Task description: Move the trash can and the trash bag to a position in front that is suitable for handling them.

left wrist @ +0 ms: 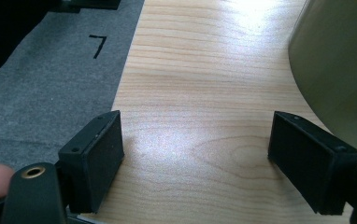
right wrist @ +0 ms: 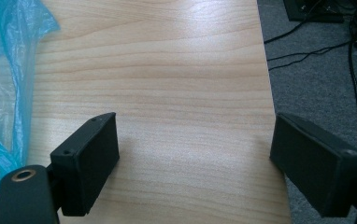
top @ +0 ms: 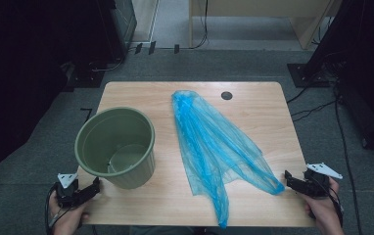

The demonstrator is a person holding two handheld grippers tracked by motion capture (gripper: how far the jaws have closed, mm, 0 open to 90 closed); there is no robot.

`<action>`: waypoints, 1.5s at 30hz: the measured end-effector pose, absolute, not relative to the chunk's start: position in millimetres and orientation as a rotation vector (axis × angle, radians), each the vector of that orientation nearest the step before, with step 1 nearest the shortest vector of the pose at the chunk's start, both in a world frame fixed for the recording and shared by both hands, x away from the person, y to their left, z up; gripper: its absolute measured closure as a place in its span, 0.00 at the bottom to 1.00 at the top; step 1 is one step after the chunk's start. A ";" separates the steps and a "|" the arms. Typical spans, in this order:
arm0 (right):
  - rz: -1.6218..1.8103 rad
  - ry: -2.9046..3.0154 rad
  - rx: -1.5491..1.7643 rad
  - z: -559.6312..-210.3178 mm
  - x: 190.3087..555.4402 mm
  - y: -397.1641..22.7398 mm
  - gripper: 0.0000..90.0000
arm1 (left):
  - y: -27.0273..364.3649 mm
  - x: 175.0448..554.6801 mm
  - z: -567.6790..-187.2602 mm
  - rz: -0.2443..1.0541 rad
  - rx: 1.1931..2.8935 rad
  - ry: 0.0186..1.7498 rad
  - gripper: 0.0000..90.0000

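Start of lining the bin (top: 116, 147): the blue bag (top: 214, 147) lies flat mid-bench, bin at its left. Left gripper (top: 84, 188) and right gripper (top: 297, 182) wait at the near edge, jaws apart, empty. Next, probably: pinch the bag's mouth.

Just a light wooden table (top: 253, 117) with a small dark round hole (top: 226, 95) near its far edge. Grey carpet (top: 28, 161) all around, black cables (top: 317, 105) trailing off to one side.

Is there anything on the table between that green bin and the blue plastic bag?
No. In the high view, only bare wood of the table separates the green bin from the blue plastic bag; the two lie apart.
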State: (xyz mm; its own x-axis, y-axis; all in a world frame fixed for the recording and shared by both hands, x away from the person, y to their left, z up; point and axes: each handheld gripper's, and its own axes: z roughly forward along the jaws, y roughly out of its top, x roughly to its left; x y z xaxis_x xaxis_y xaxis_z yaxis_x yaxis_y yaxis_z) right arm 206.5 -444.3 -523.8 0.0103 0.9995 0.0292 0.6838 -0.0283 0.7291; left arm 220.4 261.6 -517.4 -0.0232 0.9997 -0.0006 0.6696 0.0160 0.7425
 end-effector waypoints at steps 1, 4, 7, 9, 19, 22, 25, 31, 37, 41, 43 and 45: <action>0.776 1.726 1.764 -523.8 206.6 -444.3 0.17 | 261.6 220.4 -517.4 0.777 1.708 1.749 0.19; 0.770 1.716 1.776 -523.4 206.6 -444.5 0.17 | 261.6 220.5 -517.4 0.778 1.705 1.751 0.19; 0.761 1.690 1.801 -522.4 206.9 -446.2 0.17 | 262.2 220.4 -517.2 0.795 1.686 1.775 0.23; 0.766 1.683 1.803 -522.2 206.8 -446.7 0.17 | 263.4 220.1 -515.7 0.816 1.652 1.791 0.28; 0.759 1.643 1.764 -515.4 205.9 -436.6 0.18 | 262.4 224.1 -500.0 0.844 1.492 1.760 0.47; 0.784 1.609 1.777 -509.9 204.6 -431.9 0.18 | 259.0 225.6 -497.4 0.860 1.483 1.743 0.49; 0.809 1.589 1.774 -505.1 204.6 -427.8 0.18 | 254.8 228.3 -495.0 0.865 1.474 1.731 0.49; 0.897 1.591 1.714 -491.1 204.5 -400.6 0.18 | 246.1 231.0 -492.4 0.865 1.487 1.700 0.50; 1.005 1.643 1.651 -483.8 202.4 -365.9 0.18 | 238.7 231.8 -490.8 0.865 1.509 1.660 0.50; 1.037 1.695 1.600 -485.2 205.0 -343.1 0.15 | 236.2 232.7 -490.7 0.865 1.507 1.658 0.51; 1.039 1.719 1.582 -488.4 208.1 -328.2 0.13 | 236.4 232.9 -491.0 0.861 1.506 1.658 0.52; 1.039 1.759 1.569 -493.0 212.1 -315.7 0.08 | 236.3 233.1 -491.3 0.860 1.504 1.661 0.52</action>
State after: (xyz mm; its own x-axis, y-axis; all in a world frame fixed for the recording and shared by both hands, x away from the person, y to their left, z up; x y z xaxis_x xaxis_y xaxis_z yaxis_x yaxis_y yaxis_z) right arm 212.1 -315.7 -493.0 -0.1602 0.9832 0.0875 0.5513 0.0155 0.8342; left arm 233.1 236.3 -491.3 -0.0547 0.9955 -0.0774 0.5115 0.0946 0.8541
